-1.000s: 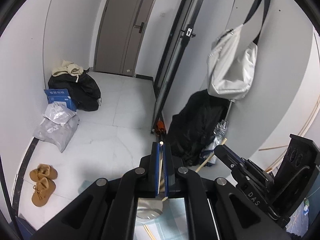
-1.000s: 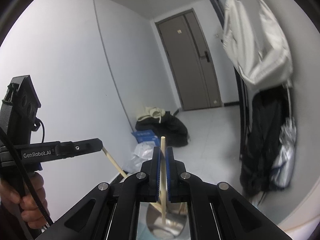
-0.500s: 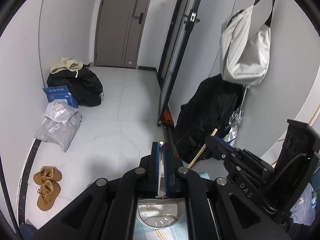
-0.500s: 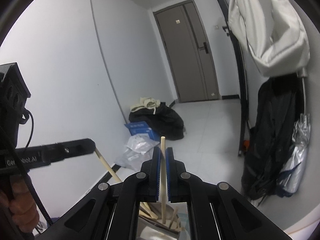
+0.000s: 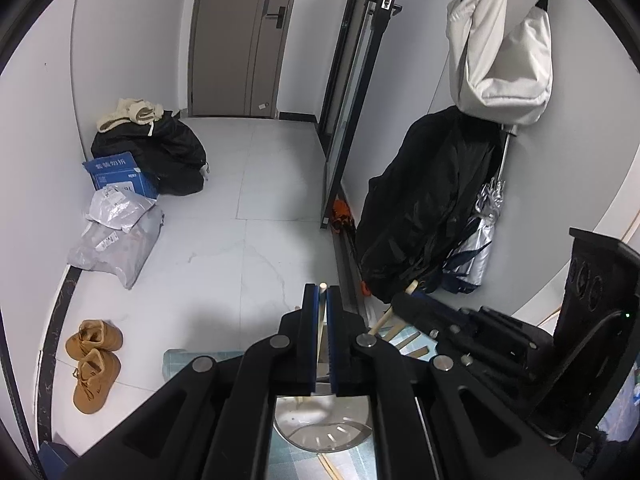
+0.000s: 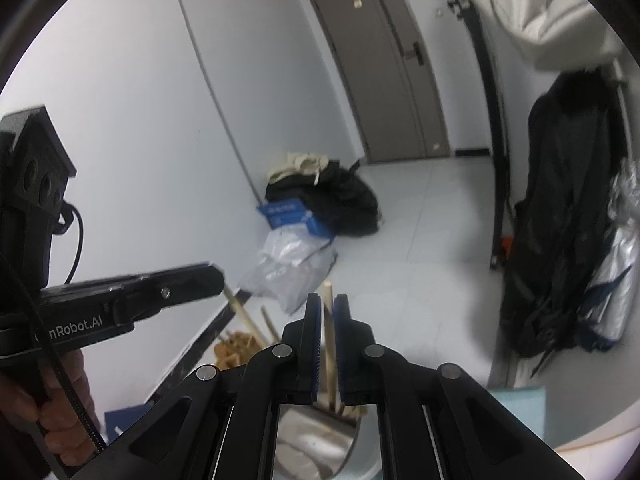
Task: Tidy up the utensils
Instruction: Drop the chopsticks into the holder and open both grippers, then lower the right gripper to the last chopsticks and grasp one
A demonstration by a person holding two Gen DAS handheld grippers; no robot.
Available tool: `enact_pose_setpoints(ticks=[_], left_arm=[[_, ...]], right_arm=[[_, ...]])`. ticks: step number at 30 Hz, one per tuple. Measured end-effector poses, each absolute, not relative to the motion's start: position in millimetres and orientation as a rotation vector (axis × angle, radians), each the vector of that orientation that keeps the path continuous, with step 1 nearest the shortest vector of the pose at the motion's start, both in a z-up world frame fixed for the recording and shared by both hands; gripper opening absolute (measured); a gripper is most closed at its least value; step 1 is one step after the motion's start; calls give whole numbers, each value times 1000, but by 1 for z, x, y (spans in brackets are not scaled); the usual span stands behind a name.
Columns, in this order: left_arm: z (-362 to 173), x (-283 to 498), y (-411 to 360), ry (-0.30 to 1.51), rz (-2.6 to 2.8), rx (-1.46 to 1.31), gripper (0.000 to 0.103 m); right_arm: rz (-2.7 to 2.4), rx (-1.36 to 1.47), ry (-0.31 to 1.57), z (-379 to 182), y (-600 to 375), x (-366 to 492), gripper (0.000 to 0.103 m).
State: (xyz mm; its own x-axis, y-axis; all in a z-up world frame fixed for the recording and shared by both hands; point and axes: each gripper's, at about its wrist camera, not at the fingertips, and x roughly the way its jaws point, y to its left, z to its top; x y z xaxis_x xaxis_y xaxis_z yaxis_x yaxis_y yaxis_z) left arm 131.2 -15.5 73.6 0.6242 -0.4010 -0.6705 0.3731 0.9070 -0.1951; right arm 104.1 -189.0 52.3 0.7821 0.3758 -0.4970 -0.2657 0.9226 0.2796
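Sorting stage: both grippers carry a chopstick over the holder, so, as I judge it, the task is mid-way with a drop-in pending.
Left claw: the left gripper (image 5: 322, 296) has its blue-padded fingers pinched on a pale wooden chopstick (image 5: 320, 334) that runs upright between them, its top just showing above the fingertips.
Right claw: the right gripper (image 6: 328, 308) is clamped on a second light wooden chopstick (image 6: 330, 344), which leans slightly and points down into the holder.
Holder: a round shiny metal utensil cup (image 5: 320, 426) sits near the bottom of the left view, directly below the left claw; in the right view the same cup (image 6: 316, 440) lies below the right claw.
Already in: several pale sticks (image 6: 266, 326) stand in the cup's left and far side, so part of the sorting looks done.
Left to do: lower and release the two held chopsticks; one more wooden stick (image 5: 330, 468) lies on the pale checked cloth (image 5: 180, 360) near the cup and appears still to be gathered.
Uncertain: how many utensils remain outside the frame cannot be told.
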Motion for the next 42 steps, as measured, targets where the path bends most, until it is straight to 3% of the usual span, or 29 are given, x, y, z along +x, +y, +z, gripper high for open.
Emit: enact_pose_setpoints(ticks=[8,13,18,25,27,40,42], left_arm=[[68,123,-16,798,-428,-29,1],[75,111,-15,792,-396,-33,6],[82,85,-12,741,-366,-27,37],[90,56,-5,692,-300,-33,55],[95,43,-3,652,-277,-34,69],[90,-9,12,554,-218,-55,90],[83,-14,13,548,-201,-59,97]], right_arm=[[350,228,656,31,-196,94,8],[331,243,608,43,-205,70,23],[303,257,575,54,-214,51,29],[276,278,550,64,-223,13,31],[263,268,534,68,-222,0,34],[228,246,498,59,-214,-68,52],[223,240,499,53,-213,-76,53]])
